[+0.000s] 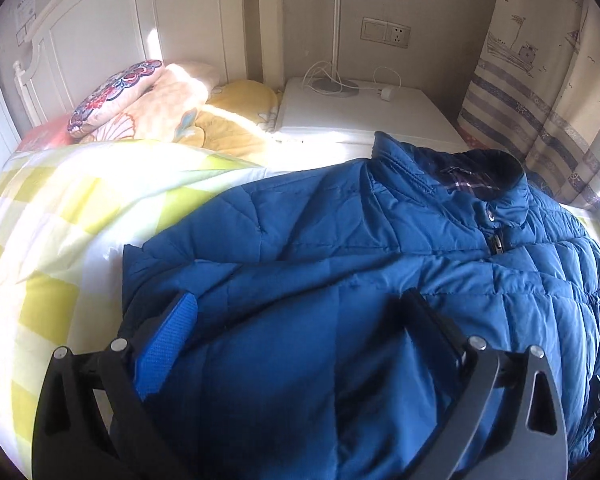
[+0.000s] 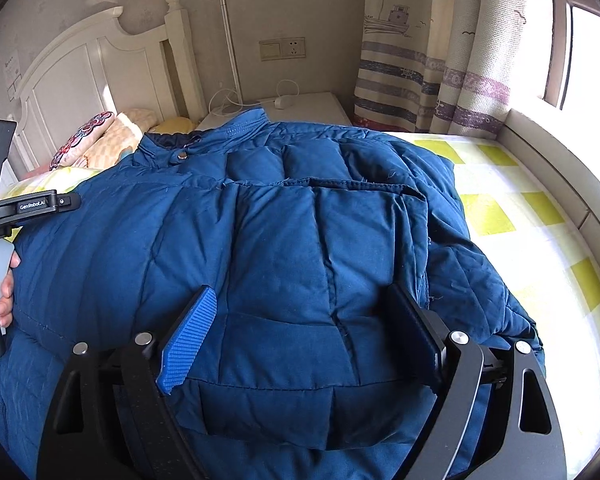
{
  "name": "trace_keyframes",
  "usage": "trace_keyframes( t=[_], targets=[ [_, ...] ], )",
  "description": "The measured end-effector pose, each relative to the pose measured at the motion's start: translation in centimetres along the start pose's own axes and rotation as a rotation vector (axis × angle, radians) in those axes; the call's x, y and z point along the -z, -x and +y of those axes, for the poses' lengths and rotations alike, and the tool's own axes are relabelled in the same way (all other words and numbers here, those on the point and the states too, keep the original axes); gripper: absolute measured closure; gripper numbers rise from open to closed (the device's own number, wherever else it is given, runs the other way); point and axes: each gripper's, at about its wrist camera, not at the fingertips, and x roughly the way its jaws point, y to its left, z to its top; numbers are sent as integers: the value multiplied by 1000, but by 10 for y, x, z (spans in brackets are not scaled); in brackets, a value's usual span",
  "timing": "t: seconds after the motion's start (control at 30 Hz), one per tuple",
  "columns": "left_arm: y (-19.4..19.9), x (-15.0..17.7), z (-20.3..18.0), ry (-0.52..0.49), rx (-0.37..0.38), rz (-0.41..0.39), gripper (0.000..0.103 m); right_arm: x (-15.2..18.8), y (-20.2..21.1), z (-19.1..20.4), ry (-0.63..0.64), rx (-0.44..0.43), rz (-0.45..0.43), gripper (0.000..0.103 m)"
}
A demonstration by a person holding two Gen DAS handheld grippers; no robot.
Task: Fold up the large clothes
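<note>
A blue quilted jacket point(image 1: 340, 240) lies on the bed, collar toward the headboard, with both sleeves folded in over its front. My left gripper point(image 1: 300, 300) is open just above the left folded sleeve, holding nothing. The jacket also fills the right wrist view point(image 2: 280, 220). My right gripper point(image 2: 304, 300) is open over the folded right sleeve, its jaws wide apart and empty. The left gripper's body and the hand holding it point(image 2: 4, 240) show at the left edge of the right wrist view.
The bed has a yellow-and-white checked sheet point(image 1: 52, 220) point(image 2: 520, 208). Pillows and a folded blanket point(image 1: 148, 100) lie by the white headboard point(image 1: 100, 32). A white nightstand point(image 1: 360, 112) with cables stands behind the jacket. Curtains point(image 2: 440, 60) and a window sill point(image 2: 560, 152) are at the right.
</note>
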Motion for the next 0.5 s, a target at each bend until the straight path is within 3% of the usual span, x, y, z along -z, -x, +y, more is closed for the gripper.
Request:
trace_keyframes(
  t=[0.1,0.2,0.27,0.33,0.4,0.5],
  targets=[
    [28,-2,-30,-27,103,-75,3,0,0,0,3,1,0,18],
    [28,-1,-83,-141,153,-65,3,0,0,0,-2,-4,-1,18],
    [12,5,-115,-203,157,-17,3,0,0,-1,-7,-9,-4,18],
    [-8,18,-136,-247,94,5,2,0,1,-2,-18,-20,-8,18],
    [-8,23,-137,-251,83,-34,2,0,2,-4,-26,-33,-10,18],
    [3,17,-117,-211,140,-32,2,0,1,-4,-28,-38,-9,17]
  ],
)
